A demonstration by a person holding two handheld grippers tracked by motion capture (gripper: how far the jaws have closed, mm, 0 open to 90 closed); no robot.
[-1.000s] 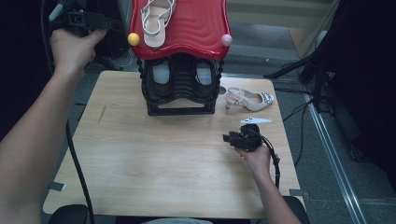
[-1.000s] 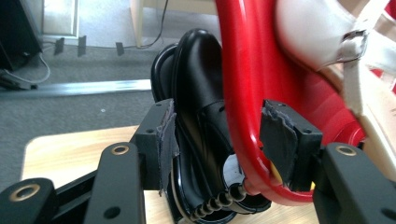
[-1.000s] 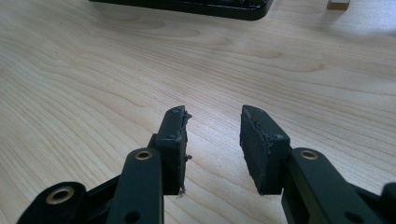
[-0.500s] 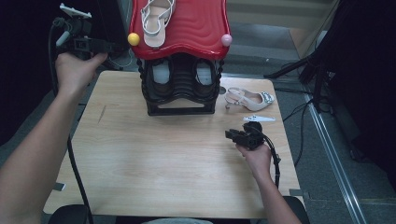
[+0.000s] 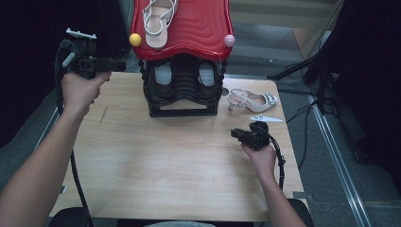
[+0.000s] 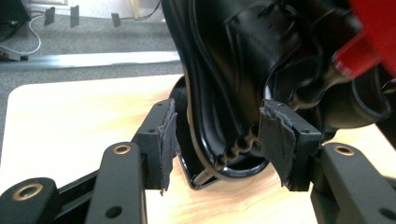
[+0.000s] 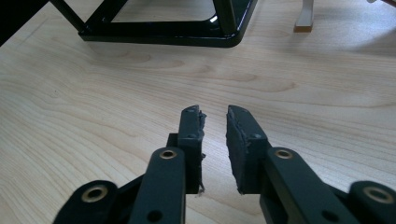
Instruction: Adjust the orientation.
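High view: we hold our left gripper [image 5: 101, 64] wide open, empty, just short of the shoe rack [image 5: 182, 90], one sandal [image 5: 158, 19] already on top, its mate [image 5: 250, 100] still lying beyond our nearly closed, empty right gripper [image 5: 238, 134]

Light falls from above, bright on the wooden table [image 5: 156, 161] and fading fast to near black at both sides of the high view, where the surroundings are lost in shadow. That view is soft and slightly grainy throughout. The red top of the shoe rack [image 5: 189, 28] carries a mild sheen. In the left gripper view the black rack [image 6: 243, 79] is glossy with thin white glints along its base, and the red part at upper right is smeared, perhaps by motion. In the right gripper view the wood grain is crisp, with a small glare spot on the rack's frame [image 7: 212, 19], and the near jaws look stretched toward the bottom edge.
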